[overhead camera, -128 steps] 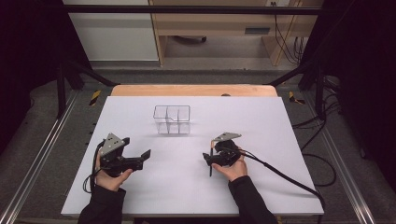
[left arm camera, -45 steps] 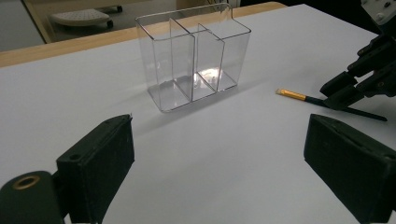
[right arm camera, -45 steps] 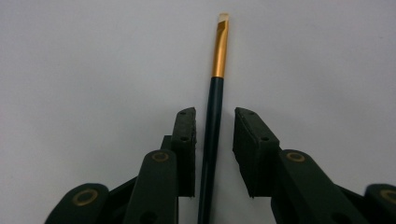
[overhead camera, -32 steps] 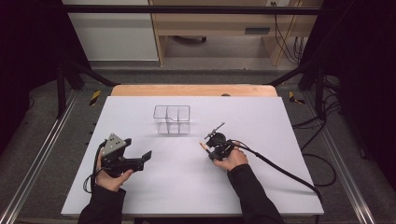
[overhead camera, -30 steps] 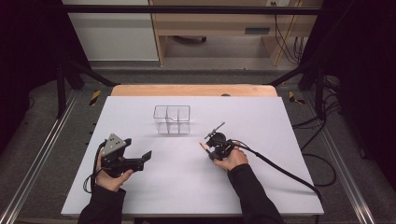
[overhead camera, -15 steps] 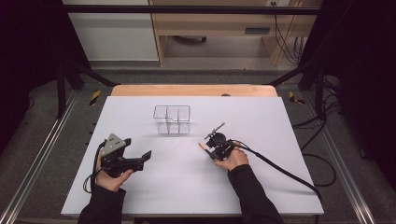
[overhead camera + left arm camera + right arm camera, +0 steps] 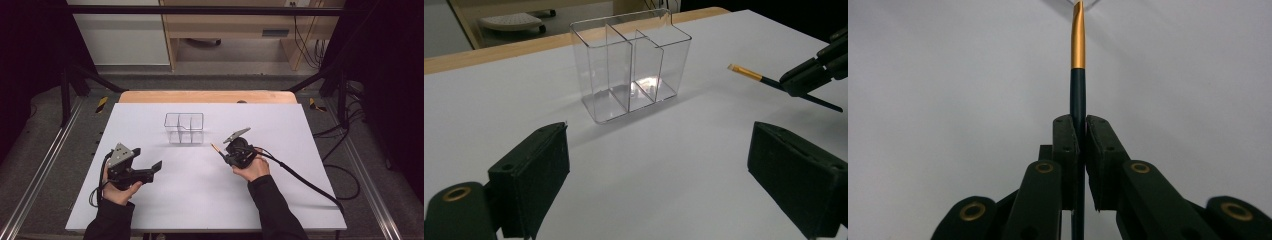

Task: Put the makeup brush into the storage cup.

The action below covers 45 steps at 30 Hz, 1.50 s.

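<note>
High view: the right gripper [image 7: 223,153], jaws clamped on a slim dark brush [image 7: 219,150] with a gold ferrule, aims its long axis at the clear three-compartment organizer [image 7: 184,128] just beyond, toward the table's [image 7: 300,190] far edge, while the left gripper [image 7: 155,168] rests open.

Right gripper [image 7: 1078,135], seen along its own two black fingers [image 7: 1064,160], which rise from the lower edge and press together on the dark shaft of a slender brush [image 7: 1078,85]. The brush runs straight up between them: dark handle below, then a gold metal ferrule whose tip bends slightly near the top edge, where a pale, blurred shape that cannot be made out sits behind it. Behind all this lies the plain white table [image 7: 948,75], with a soft shadow falling on both sides of the brush.
</note>
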Available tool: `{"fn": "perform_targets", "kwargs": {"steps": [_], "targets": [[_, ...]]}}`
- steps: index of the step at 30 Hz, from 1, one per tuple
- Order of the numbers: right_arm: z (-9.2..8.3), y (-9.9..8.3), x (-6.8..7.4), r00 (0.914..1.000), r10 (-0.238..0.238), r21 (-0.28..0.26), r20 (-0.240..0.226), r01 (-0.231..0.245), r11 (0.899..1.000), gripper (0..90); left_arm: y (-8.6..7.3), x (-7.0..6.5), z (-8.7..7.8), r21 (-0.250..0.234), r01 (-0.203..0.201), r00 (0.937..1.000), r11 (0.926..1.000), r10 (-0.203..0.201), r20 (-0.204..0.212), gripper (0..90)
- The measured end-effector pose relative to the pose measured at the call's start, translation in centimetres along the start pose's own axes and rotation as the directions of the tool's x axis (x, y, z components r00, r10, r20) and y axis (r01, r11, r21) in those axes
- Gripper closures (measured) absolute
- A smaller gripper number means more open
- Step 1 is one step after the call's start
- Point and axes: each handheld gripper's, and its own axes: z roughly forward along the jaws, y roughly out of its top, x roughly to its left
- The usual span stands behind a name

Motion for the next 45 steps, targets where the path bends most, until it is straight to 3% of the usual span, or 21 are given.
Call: {"fn": "perform_targets", "kwargs": {"steps": [6,10,17,26,29,41,45], "targets": [[-1.5,0.1,0.0,0.9999,-0.012,-0.088,-0.01,0.011,0.996,84.0,0.0,-0.1,0.0,-0.005,0.007,1.0,1.0,-0.007,0.002,8.9],[-2.2,0.1,0.0,1.0,0.0,-0.117,-0.005,-0.001,0.993,84.0,0.1,-0.2,0.0,-0.011,0.01,0.9999,0.9999,-0.01,0.005,9.0],[-3.6,0.1,0.0,0.9998,-0.004,-0.209,-0.02,0.0,0.978,84.0,0.2,-0.3,-0.1,-0.028,0.022,0.9996,0.9994,-0.021,0.021,9.1],[-4.2,-0.9,-0.2,0.9988,0.011,-0.335,-0.047,-0.026,0.942,84.0,0.3,-0.5,-0.3,-0.051,0.046,0.9982,0.9977,-0.044,0.042,9.1],[-4.3,-1.3,0.0,0.9983,0.012,-0.383,-0.057,-0.033,0.923,84.0,0.4,-0.6,-0.3,-0.057,0.052,0.9976,0.997,-0.049,0.048,9.3],[-4.8,-2.8,0.3,0.9967,0.026,-0.47,-0.077,-0.059,0.881,84.0,0.8,-1.1,-0.2,-0.081,0.088,0.993,0.9928,-0.081,0.086,9.3],[-4.9,-3.0,0.5,0.9968,0.025,-0.487,-0.076,-0.058,0.871,84.0,1.2,-1.4,0.0,-0.085,0.085,0.9927,0.9928,-0.077,0.092,9.3]]}}
